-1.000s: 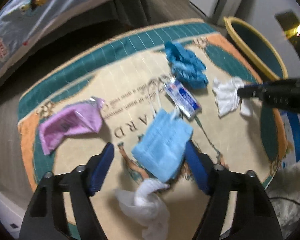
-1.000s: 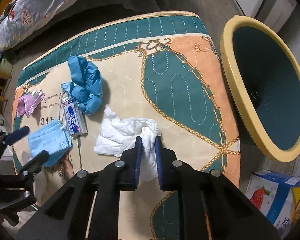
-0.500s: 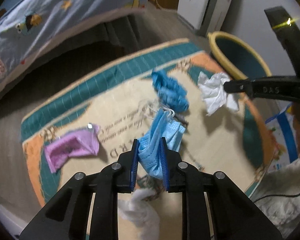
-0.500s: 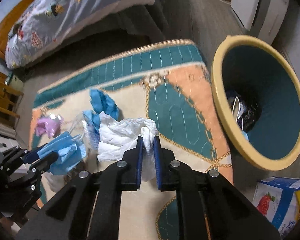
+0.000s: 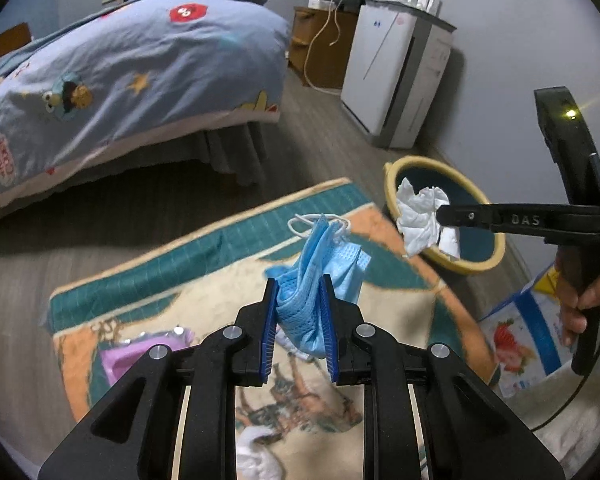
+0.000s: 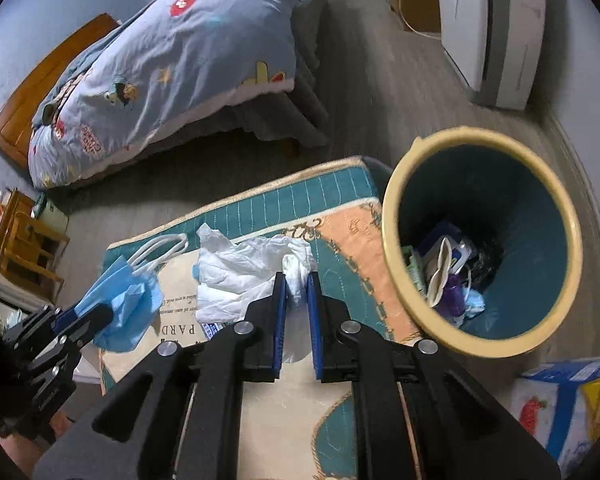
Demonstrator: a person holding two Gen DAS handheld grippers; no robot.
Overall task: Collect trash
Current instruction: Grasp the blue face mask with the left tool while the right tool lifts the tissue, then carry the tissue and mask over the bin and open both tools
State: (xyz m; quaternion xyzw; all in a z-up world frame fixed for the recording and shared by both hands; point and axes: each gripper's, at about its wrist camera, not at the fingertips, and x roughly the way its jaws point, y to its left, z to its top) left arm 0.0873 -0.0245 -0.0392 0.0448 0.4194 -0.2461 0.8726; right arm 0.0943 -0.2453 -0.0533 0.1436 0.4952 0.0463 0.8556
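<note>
Left tool [image 5: 299, 312], seen from its own camera, is closed on a crumpled blue face mask [image 5: 316, 276]; the blue pads press its folds from both sides. The mask's long axis runs away from the tool toward the rug's far edge, white ear loops at the far tip, the lower end hanging below the pads. It is held above the rug [image 5: 204, 264], clear of it. A purple wrapper [image 5: 132, 354] lies near the rug's left edge and a white wad [image 5: 256, 456] at its near edge. At right, the right tool [image 5: 440, 214] holds a white tissue [image 5: 420, 216] in front of the yellow-rimmed bin [image 5: 460, 264], which stands off the rug's far right corner.

From the right wrist view, the right tool [image 6: 298, 304] is pinched shut on the tissue [image 6: 244, 276], whose bulk spreads leftward from the pads above the rug [image 6: 352, 240]. The bin [image 6: 396, 280] stands just right, its mouth tilted toward the camera, trash inside. The left tool [image 6: 86, 318] holds the mask [image 6: 120, 308], loops pointing up-right.
</note>
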